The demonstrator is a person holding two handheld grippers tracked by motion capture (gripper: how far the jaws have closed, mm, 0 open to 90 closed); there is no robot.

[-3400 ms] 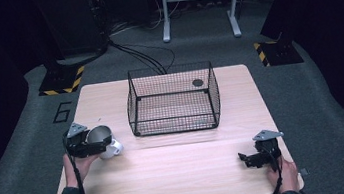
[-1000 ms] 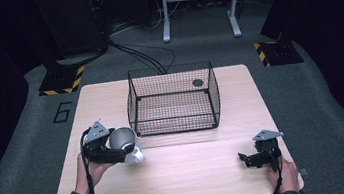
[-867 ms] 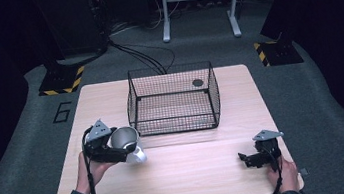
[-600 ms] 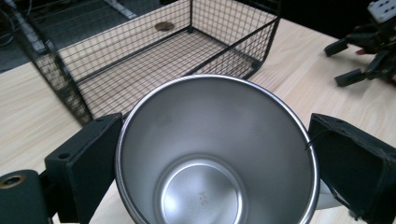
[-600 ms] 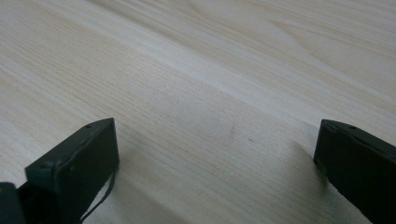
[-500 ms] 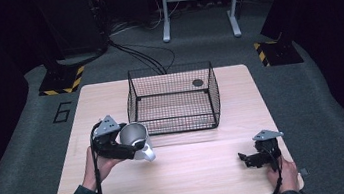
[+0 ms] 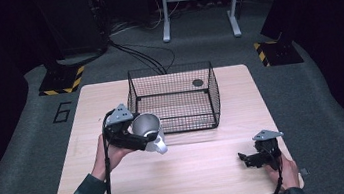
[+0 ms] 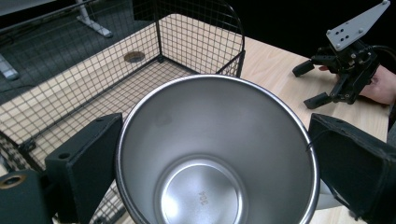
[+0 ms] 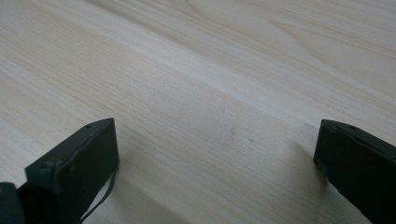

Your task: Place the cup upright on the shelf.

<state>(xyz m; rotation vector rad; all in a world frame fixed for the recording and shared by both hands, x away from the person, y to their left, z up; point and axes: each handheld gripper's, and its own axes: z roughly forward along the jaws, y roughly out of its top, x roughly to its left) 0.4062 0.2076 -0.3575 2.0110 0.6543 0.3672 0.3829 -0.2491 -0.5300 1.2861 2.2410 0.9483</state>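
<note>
A shiny steel cup [image 7: 146, 128] with a white base is held in the air by my left gripper [image 7: 137, 137], just off the front left corner of the black wire basket [image 7: 175, 98]. In the left gripper view the cup's open mouth [image 8: 212, 154] faces the camera, and both jaws press on its sides. The basket [image 8: 154, 60] lies beyond it. My right gripper [image 7: 250, 159] rests low on the wooden table [image 7: 190, 175] near the front right corner, jaws wide apart. Bare wood [image 9: 210, 116] lies between its jaws in the right gripper view.
The basket stands at the table's far middle, over a dark round hole [image 7: 198, 82] in the tabletop. Past the cup, the left gripper view catches the right gripper [image 8: 343, 70] with its grey plate. Dark floor, cables and stand legs surround the table.
My left gripper has carried the cup up and to the right, from the table's left side toward the basket's front left corner. The right gripper has stayed put.
</note>
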